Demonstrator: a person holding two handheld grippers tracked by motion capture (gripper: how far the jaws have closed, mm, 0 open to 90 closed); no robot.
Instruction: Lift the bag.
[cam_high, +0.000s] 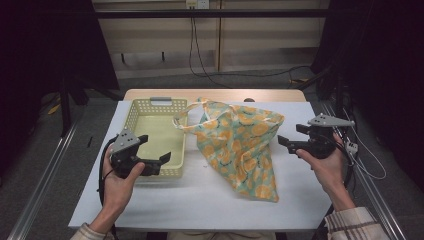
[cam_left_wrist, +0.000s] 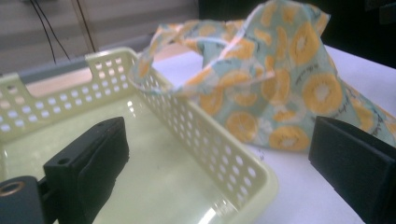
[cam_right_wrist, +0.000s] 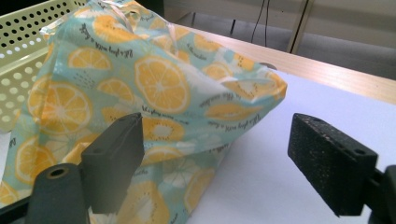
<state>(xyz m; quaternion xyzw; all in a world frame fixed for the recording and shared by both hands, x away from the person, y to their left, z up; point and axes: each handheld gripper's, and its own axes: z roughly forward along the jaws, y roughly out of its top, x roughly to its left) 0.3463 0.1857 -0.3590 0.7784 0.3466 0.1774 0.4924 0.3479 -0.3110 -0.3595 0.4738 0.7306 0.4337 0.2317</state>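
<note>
Nearest the person, both hands hovered over the white table (cam_high: 200, 205), one on each side of the cloth bag (cam_high: 240, 145), and neither touched it. The left gripper (cam_high: 155, 149) stood with its jaws apart and nothing between them, hanging over the near right corner of the basket (cam_high: 132, 117), which lay just left of the bag. In the left gripper view its jaws straddled the basket's (cam_left_wrist: 205, 140) perforated right wall, with the bag (cam_left_wrist: 280, 88) beyond that wall. The right gripper (cam_high: 291, 136) was just right of the bag, jaws also spread and empty; in the right gripper view the bag's (cam_right_wrist: 154, 84) right edge sat ahead of the left jaw and bare table ahead of the other.

The step looked like the approach to a two-handed pick-up of the bag, likely to move it toward the basket. The next move would call for each gripper to close in on a bag edge or on the handle (cam_high: 182, 120), which draped over the basket's right rim on the bag's far left.

Room was generous near the bag and to its right, where bare table ran to the edge. To its left the basket wall crowded the left gripper. Beyond the bag only a narrow strip of table remained.
</note>
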